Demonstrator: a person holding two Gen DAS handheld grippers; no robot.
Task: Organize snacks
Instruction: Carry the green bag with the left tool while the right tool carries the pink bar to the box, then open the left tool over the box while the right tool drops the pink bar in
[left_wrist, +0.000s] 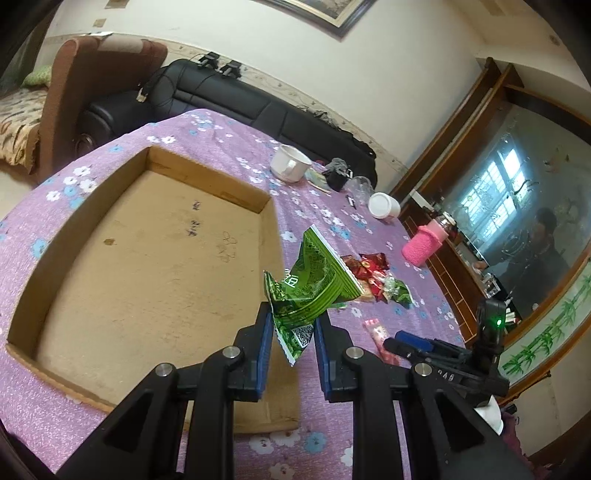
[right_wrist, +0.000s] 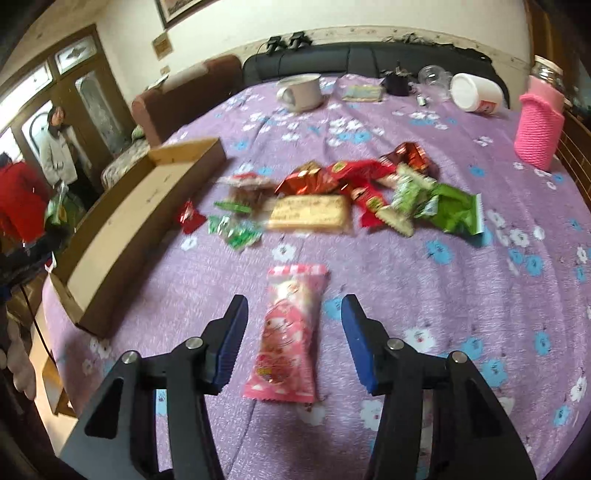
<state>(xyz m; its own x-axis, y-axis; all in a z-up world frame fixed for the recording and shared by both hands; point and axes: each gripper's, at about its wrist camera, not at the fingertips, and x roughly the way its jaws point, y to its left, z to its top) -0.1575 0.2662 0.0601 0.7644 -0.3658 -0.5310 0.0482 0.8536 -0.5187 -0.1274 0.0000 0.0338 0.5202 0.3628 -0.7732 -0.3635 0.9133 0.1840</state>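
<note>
Where the box (left_wrist: 147, 258) ends, bare tablecloth (right_wrist: 424, 280).

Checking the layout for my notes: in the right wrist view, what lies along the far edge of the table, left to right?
White mug → flat packet → dark object → clear cup → white tub on its side → pink knitted jar.
</note>
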